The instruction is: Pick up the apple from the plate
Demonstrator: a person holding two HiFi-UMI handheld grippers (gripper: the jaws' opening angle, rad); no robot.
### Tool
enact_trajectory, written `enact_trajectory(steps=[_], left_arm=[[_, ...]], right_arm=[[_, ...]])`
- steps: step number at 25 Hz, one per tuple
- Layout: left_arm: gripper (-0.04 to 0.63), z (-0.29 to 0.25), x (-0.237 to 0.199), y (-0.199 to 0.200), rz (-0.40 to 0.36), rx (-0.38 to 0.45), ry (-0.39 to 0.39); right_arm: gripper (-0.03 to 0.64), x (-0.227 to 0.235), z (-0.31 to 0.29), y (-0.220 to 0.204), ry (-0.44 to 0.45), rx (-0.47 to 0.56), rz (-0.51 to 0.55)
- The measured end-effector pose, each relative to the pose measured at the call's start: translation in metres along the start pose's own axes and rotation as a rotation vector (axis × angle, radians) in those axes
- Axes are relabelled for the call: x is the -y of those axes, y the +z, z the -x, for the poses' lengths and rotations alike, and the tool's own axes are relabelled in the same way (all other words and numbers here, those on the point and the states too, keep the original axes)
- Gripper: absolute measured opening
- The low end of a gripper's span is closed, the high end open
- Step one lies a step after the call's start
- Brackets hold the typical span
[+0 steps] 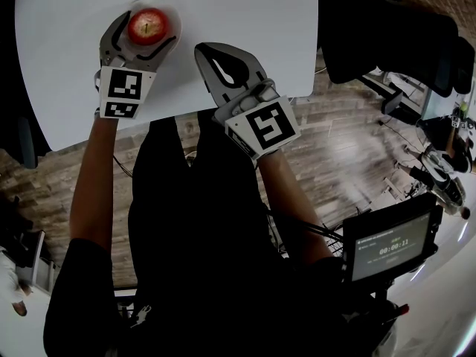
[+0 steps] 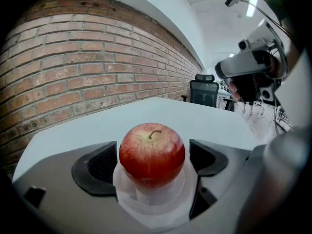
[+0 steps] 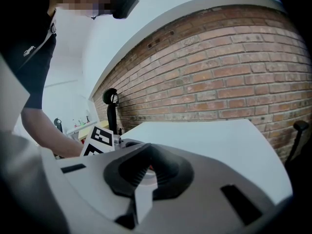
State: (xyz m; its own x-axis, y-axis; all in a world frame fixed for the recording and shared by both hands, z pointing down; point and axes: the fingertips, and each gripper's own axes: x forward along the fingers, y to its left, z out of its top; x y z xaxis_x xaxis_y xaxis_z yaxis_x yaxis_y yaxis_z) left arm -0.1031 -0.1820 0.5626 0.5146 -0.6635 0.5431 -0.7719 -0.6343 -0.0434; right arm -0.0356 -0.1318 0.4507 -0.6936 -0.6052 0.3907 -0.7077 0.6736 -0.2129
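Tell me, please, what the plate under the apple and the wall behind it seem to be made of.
The plate: probably translucent white plastic, smooth; its rim looks milky. The wall: red-brown brick, matt, rough, with pale mortar joints showing.

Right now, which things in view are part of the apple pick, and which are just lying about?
In the job: apple; plate under it; left gripper, jaws apart either side of the apple; table.
Just around: right gripper, shut and empty; office chair; small screen.
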Motion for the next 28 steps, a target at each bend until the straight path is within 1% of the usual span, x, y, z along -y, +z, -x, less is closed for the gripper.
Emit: enact_trajectory(steps=[3, 7, 15, 17, 19, 28], left_arm=[[0.456, -0.0014, -0.0017, 0.0003, 0.003, -0.001, -0.002], [0.456, -0.0024, -0.0029, 0.0000, 0.000, -0.005, -0.004], [0.454, -0.0035, -0.0047, -0.0017, -0.007, -0.013, 0.004], [0.444, -0.0030, -0.0069, -0.0023, -0.004, -0.014, 0.007], [0.418, -0.0026, -0.0085, -0.0028, -0.002, -0.014, 0.010], [0.414, -0.0047, -0.0048, -0.0036, 0.010, -0.015, 0.003]], right_arm=[[0.003, 0.0004, -0.0008, 0.0013, 0.005, 0.014, 0.001], [0.003, 0.0043, 0.0001, 0.0001, -0.014, 0.001, -0.006], [0.003, 0.0046, 0.0008, 0.0016, -0.011, 0.011, -0.001], [0.003, 0.0044, 0.0000, 0.0022, -0.011, 0.011, 0.002], [0.003, 0.0047, -0.0003, 0.0023, -0.013, 0.006, 0.000], [0.003, 0.0049, 0.0016, 0.0063, -0.006, 0.032, 0.000]])
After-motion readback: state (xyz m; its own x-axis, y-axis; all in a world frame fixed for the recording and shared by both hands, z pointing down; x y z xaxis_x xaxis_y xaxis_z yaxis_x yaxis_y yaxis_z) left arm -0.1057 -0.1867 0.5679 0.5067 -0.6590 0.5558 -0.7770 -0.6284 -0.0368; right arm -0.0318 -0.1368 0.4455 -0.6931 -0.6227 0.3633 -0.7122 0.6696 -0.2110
